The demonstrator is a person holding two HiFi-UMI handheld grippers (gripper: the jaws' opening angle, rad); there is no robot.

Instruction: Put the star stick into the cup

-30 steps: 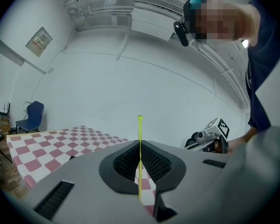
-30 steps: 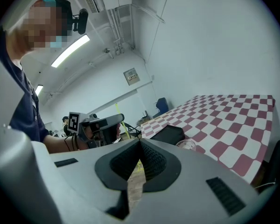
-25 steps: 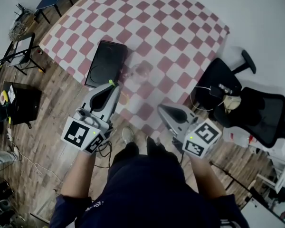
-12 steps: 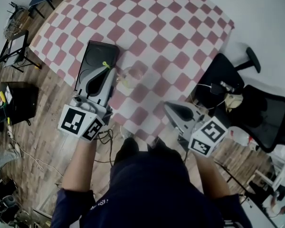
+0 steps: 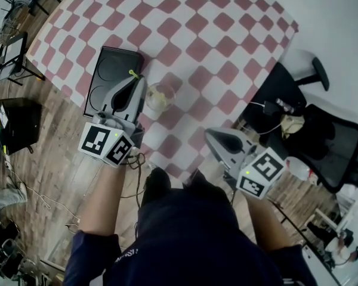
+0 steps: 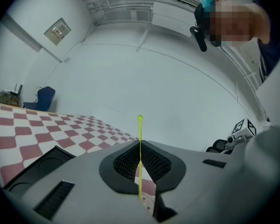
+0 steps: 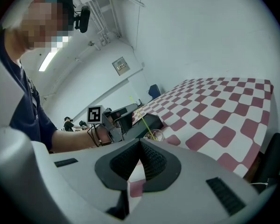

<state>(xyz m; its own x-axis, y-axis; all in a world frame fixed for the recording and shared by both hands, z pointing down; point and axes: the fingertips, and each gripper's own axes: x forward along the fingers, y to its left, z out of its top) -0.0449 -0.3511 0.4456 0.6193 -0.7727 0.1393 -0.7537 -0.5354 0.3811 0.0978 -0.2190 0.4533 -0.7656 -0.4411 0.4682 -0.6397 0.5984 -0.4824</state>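
Observation:
A thin yellow-green star stick (image 6: 140, 157) stands upright between the jaws of my left gripper (image 6: 140, 146), which is shut on it. In the head view the stick's top end (image 5: 132, 73) shows just above the left gripper (image 5: 136, 83), close to the left of a clear glass cup (image 5: 160, 97). In the right gripper view the stick (image 7: 142, 118) slants down to the cup (image 7: 155, 135), and its lower end seems to sit in the cup's mouth. My right gripper (image 5: 212, 134) hovers over the table's near edge, shut and holding nothing (image 7: 140, 143).
The red and white checked table (image 5: 215, 40) carries a flat black cooktop (image 5: 104, 79) just left of the cup. A black office chair (image 5: 328, 142) stands at the right. A black case (image 5: 18, 124) and stands lie on the wooden floor at the left.
My left gripper has moved forward and down with the stick, closing in on the cup. The right gripper has sunk a little near the table edge.

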